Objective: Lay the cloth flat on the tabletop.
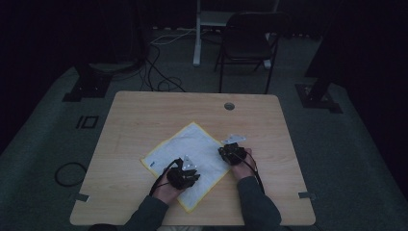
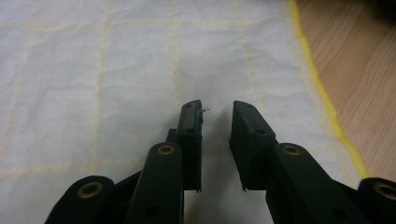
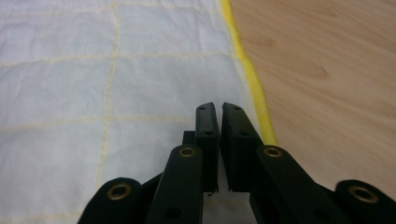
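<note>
A white cloth (image 1: 190, 161) with a yellow hem and faint yellow grid stitching lies flat, turned like a diamond, on the wooden surface (image 1: 134, 115), a little toward 6 o'clock from its centre. The left tongs (image 1: 183, 176) sit over the cloth's 6 o'clock portion, held by the person's left hand (image 1: 167, 188); in the left gripper view the left tongs (image 2: 217, 108) stand slightly spread just above the fabric (nothing lies between the jaws). The right tongs (image 1: 232, 153) rest at the cloth's 3 o'clock edge. In the right gripper view they (image 3: 218, 108) are nearly pressed together, a thin slit remaining, beside the yellow hem (image 3: 250, 77); whether they pinch the fabric cannot be told.
</note>
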Demonstrator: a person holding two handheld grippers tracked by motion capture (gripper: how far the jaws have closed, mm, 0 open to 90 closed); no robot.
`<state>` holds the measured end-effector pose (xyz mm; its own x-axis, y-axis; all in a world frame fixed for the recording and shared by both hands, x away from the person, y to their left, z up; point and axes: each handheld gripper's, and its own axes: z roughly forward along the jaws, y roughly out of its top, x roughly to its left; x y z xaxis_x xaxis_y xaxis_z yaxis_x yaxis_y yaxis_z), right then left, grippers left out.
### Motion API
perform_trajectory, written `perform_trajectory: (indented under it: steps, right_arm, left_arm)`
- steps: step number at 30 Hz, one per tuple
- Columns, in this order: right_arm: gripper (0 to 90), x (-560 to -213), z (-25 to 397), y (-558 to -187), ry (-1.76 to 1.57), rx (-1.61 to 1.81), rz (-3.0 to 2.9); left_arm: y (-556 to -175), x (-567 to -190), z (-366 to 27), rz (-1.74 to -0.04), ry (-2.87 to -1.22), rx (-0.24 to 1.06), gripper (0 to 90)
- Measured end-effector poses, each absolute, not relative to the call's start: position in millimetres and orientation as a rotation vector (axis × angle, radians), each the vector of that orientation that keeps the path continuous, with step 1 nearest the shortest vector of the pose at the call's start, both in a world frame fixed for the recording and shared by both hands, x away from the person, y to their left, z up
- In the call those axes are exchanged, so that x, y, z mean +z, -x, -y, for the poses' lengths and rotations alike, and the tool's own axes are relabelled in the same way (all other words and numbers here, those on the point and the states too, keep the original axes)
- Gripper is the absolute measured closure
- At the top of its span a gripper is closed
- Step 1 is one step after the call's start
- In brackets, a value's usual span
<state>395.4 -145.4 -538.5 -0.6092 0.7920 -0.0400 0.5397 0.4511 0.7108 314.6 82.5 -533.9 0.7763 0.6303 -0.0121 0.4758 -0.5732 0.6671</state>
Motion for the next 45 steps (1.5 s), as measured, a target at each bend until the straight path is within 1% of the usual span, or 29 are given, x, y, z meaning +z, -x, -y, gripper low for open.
perform_trajectory:
  steps: [18, 25, 29, 30, 31, 36, 39, 42, 45]
  right_arm:
    - [87.8, -538.5, 154.4, -326.7, -1.048, 0.909, -2.362]
    - [88.2, -538.4, 144.3, -303.7, -0.982, 0.905, -2.396]
    - [88.1, -538.4, 140.5, -299.3, -0.97, 0.916, -2.407]
    - [88.0, -538.4, 140.3, -299.2, -0.97, 0.918, -2.408]
    - [87.8, -538.5, 140.3, -299.4, -0.972, 0.921, -2.408]
    - [83.9, -538.9, 141.8, -300.3, -0.986, 0.927, -2.396]
    - [81.3, -539.0, 141.7, -300.5, -0.988, 0.922, -2.385]
    - [74.7, -539.0, 141.8, -300.3, -0.985, 0.917, -2.371]
    - [70.7, -538.9, 142.7, -300.5, -0.988, 0.921, -2.363]
  left_arm:
    - [-318.5, -533.3, -115.7, -0.88, -2.285, 0.406, 74.0]
    - [-319.8, -532.8, -132.1, -0.945, -2.258, 0.416, 69.3]
    - [-320.2, -531.1, -149.4, -0.997, -2.186, 0.389, 65.3]
    - [-320.7, -530.7, -152.5, -1.009, -2.173, 0.388, 63.1]
    - [-320.9, -529.9, -156.0, -1.037, -2.174, 0.428, 64.4]
    - [-323.5, -525.5, -184.0, -1.145, -2.109, 0.496, 64.0]
    - [-326.0, -524.7, -199.7, -1.205, -2.049, 0.501, 63.6]
    - [-329.6, -524.0, -210.1, -1.25, -1.999, 0.507, 61.2]
    - [-333.5, -524.2, -215.1, -1.279, -1.969, 0.507, 60.3]
